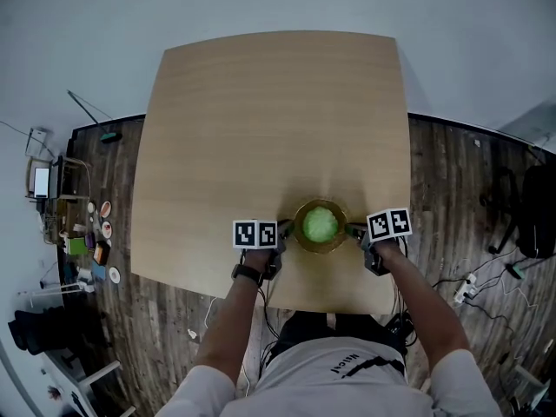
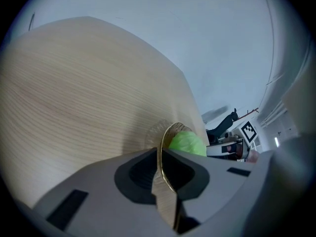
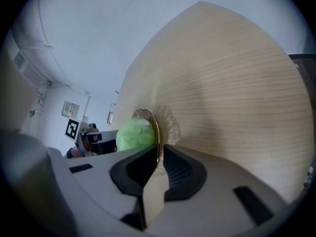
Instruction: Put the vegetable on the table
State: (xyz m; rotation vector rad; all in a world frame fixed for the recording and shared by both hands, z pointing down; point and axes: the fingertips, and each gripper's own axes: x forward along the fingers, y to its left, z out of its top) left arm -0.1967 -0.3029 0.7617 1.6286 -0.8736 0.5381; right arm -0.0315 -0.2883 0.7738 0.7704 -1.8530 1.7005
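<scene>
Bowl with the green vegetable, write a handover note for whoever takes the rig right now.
Left gripper: shut on the left rim of the bowl.
Right gripper: shut on its right rim.
The green vegetable sits in the bowl, near the front edge of the table; lifted or resting, cannot tell.
Done: bowl gripped on both sides.
Left: get the vegetable onto the table.

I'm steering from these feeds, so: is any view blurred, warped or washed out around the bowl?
Head view: sharp and evenly lit, no glare; the table edges bow slightly. Left gripper view: heavy fisheye, dark corners, the near jaws soft, yet the bowl rim and green vegetable stay readable. Right gripper view: same warp and softness, with a soft shadow band across the table.
</scene>
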